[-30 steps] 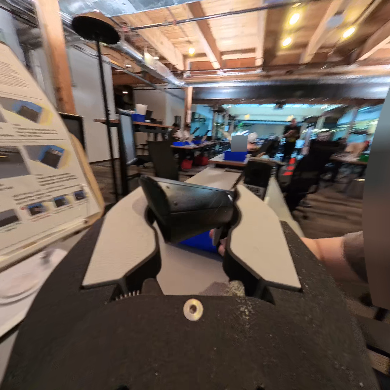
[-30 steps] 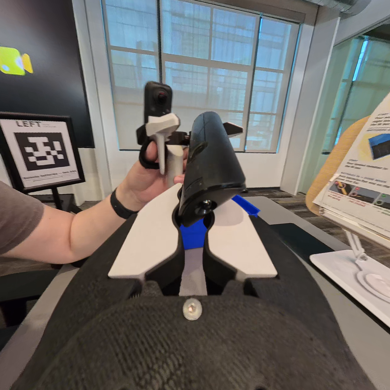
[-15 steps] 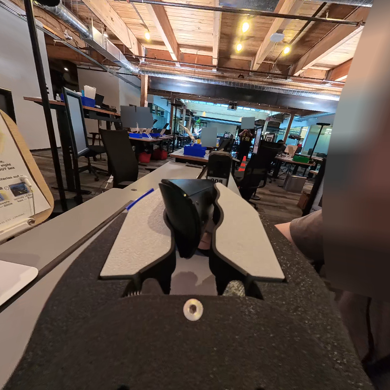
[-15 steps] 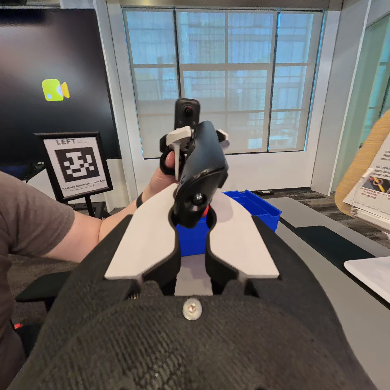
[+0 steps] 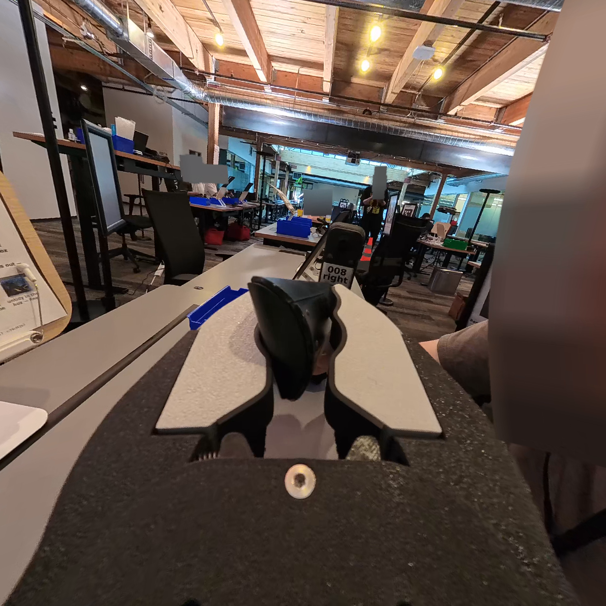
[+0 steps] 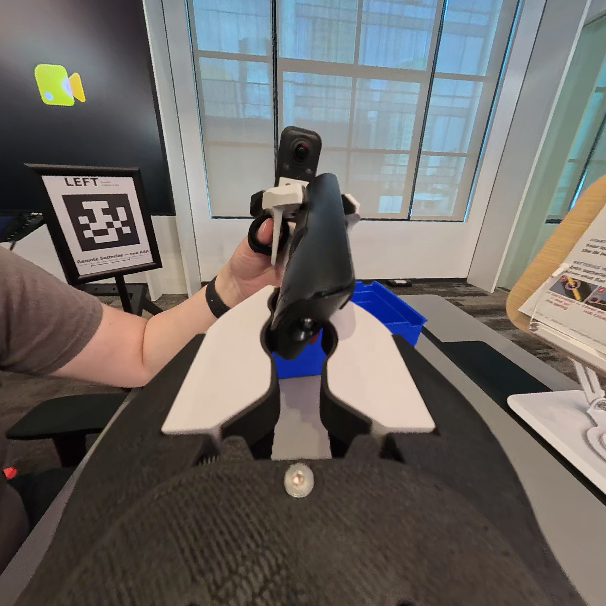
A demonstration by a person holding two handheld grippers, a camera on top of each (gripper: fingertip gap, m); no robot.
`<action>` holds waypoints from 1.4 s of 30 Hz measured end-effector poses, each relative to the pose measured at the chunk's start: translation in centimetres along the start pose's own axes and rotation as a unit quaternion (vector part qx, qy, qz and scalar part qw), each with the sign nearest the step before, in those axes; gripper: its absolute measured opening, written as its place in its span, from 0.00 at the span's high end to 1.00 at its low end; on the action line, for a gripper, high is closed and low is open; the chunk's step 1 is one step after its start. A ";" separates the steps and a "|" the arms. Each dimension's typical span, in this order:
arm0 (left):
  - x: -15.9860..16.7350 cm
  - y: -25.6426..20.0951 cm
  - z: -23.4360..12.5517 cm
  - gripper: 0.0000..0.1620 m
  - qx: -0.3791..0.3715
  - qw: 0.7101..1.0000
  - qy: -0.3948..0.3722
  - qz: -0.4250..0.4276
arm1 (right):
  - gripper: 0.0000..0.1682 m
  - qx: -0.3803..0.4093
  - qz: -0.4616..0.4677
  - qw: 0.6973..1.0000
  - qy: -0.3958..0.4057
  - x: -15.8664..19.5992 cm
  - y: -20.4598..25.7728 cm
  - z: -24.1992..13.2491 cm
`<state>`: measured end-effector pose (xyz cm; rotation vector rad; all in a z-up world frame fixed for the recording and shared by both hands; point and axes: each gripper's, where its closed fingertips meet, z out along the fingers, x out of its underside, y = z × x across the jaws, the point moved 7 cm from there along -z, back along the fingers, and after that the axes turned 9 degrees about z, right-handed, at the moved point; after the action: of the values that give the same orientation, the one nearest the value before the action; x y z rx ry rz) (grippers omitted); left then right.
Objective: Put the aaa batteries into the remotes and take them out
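Black remote (image 6: pixel 313 265) is up in the air over the grey bench (image 5: pixel 98 347), pinched at both ends. Right claw (image 6: pixel 300 331) is clamped on its near end, a small round knob and a bit of red showing at that end face. Remote runs up and away from it, tilted, toward the left claw (image 6: pixel 311 210), which grips the far end; that claw's hand (image 6: pixel 249 265) has a finger through the black trigger ring. From the left wrist view: left claw (image 5: pixel 296 331) is narrow, closed on the rounded black end of the remote (image 5: pixel 288 334), right device's camera housing just beyond. Blue bin (image 6: pixel 383 311) sits on the bench right under and behind the remote, apart from it. Instruction board on a white stand (image 6: pixel 564 288) at the bench's edge. Can't see any batteries; compartment side isn't readable from either view.
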<state>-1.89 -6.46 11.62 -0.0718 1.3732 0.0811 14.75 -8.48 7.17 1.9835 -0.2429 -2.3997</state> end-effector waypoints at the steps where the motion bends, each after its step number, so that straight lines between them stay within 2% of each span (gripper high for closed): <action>1: 0.0 0.0 0.0 0.80 -0.001 1.000 -0.002 -0.002 | 0.86 0.002 -0.001 1.000 0.001 0.1 0.0 0.0; 13: 0.4 0.2 0.1 0.80 -0.003 1.000 0.007 -0.010 | 0.86 -0.004 0.027 1.000 0.015 0.7 -0.4 0.2; 18: 0.9 0.6 0.5 0.79 -0.018 1.000 0.019 -0.018 | 0.89 0.030 0.025 0.999 -0.008 0.6 -0.8 -0.3; 20: 1.1 1.0 0.4 0.70 -0.044 0.998 0.047 -0.012 | 0.89 0.055 0.001 0.999 -0.002 0.7 -0.8 -0.2; 21: 1.2 1.2 0.3 0.62 -0.067 0.996 0.065 0.002 | 0.89 0.068 -0.018 0.998 0.003 0.8 -0.8 -0.2; 23: 1.1 1.6 -0.1 0.48 -0.125 0.986 0.099 0.039 | 0.88 0.090 -0.037 0.995 0.003 0.9 -1.1 -0.3; 25: 0.8 1.9 -0.3 0.39 -0.186 0.971 0.120 0.086 | 0.88 0.119 -0.049 0.992 -0.003 0.8 -1.5 -0.7; 31: 2.1 1.7 1.6 0.30 -0.282 0.932 0.163 0.160 | 0.89 0.183 -0.102 0.978 0.003 1.0 -1.5 -0.7; 35: 3.0 1.9 2.1 0.31 -0.286 0.942 0.137 0.112 | 0.89 0.220 -0.137 0.966 0.005 1.0 -1.4 -0.8; 38: 3.4 2.0 2.5 0.24 -0.283 0.948 0.121 0.087 | 0.89 0.239 -0.160 0.958 0.014 1.2 -1.3 -0.7; 42: 3.2 2.0 2.4 0.22 -0.292 0.941 0.121 0.120 | 0.89 0.237 -0.163 0.958 0.012 1.3 -0.9 -0.4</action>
<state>0.91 -4.16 8.94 -0.4228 1.5603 0.7047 14.99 -7.82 5.69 2.4150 -0.5843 -2.7156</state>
